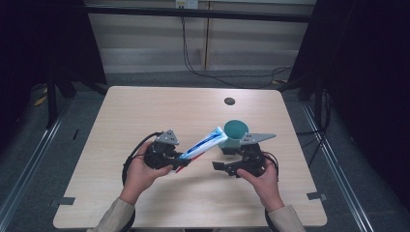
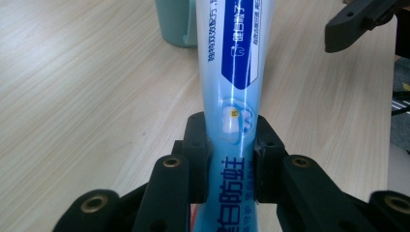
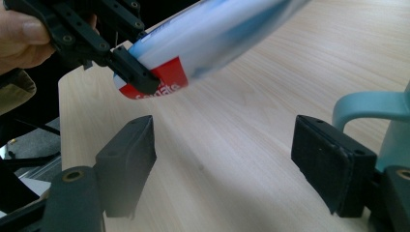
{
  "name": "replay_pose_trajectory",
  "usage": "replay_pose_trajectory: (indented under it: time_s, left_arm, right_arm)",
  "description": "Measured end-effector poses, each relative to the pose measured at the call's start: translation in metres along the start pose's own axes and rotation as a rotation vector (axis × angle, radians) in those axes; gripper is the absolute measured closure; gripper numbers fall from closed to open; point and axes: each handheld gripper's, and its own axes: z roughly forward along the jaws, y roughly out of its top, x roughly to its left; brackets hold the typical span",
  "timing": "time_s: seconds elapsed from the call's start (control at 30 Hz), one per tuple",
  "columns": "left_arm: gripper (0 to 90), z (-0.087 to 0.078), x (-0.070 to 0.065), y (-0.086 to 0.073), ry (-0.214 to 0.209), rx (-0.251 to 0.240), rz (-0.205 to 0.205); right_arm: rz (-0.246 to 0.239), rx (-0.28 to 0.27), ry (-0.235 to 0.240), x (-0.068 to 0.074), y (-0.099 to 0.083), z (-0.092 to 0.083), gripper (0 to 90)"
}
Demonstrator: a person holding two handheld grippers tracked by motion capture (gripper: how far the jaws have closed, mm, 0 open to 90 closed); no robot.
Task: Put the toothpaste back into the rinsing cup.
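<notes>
A white and blue toothpaste tube [image 1: 205, 141] with a red tail end is held off the table at a slant, its far end pointing to a teal mug [image 1: 235, 131]. My left gripper [image 1: 183, 161] is shut on the tube's lower part; in the left gripper view both pads squeeze the tube [image 2: 232, 63] and the mug [image 2: 176, 24] stands beyond it. My right gripper [image 1: 221, 158] is open just in front of the mug, under the tube. In the right gripper view its jaws [image 3: 225, 159] stand wide apart with bare table between them, the tube [image 3: 212, 34] above and the mug's handle [image 3: 372, 106] at the right.
The wooden table [image 1: 169, 111] has a small dark round hole [image 1: 229, 101] near its back edge. Black cables [image 1: 232, 79] lie on the floor behind the table. Metal rails run along both sides.
</notes>
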Motion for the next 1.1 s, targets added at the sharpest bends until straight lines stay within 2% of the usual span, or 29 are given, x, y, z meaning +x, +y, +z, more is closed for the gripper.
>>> replay_pose_trajectory:
  time_s: [0.27, 0.43, 0.5, 0.83, 0.9, 0.97, 1.0, 1.1]
  left_arm:
    - [73.1, 0.008, -0.006, 0.005, -0.020, -0.006, 0.010]
    - [73.1, 0.012, -0.009, 0.008, -0.029, -0.014, 0.015]
    - [73.1, 0.013, -0.011, 0.009, -0.033, -0.020, 0.011]
    - [73.0, 0.017, -0.014, 0.010, -0.040, -0.033, 0.015]
    - [73.0, 0.017, -0.014, 0.010, -0.038, -0.033, 0.011]
    - [73.0, 0.018, -0.015, 0.010, -0.037, -0.038, 0.007]
    - [72.9, 0.019, -0.015, 0.009, -0.036, -0.042, 0.004]
    - [72.9, 0.020, -0.016, 0.009, -0.034, -0.049, -0.011]
  right_arm:
    - [0.018, -0.030, 0.010, -0.001, 0.007, -0.002, 25.9]
    - [0.047, -0.059, 0.026, -0.003, 0.007, -0.001, 28.5]
    - [0.051, -0.063, 0.018, -0.003, 0.007, 0.000, 28.5]
    - [0.082, -0.085, 0.057, -0.003, 0.008, 0.008, 35.5]
    - [0.095, -0.098, 0.070, -0.003, 0.008, 0.009, 39.2]
    - [0.107, -0.107, 0.073, -0.003, 0.008, 0.009, 38.8]
    - [0.136, -0.120, 0.079, -0.004, 0.008, 0.010, 38.5]
    - [0.155, -0.132, 0.082, -0.005, 0.007, 0.011, 38.7]
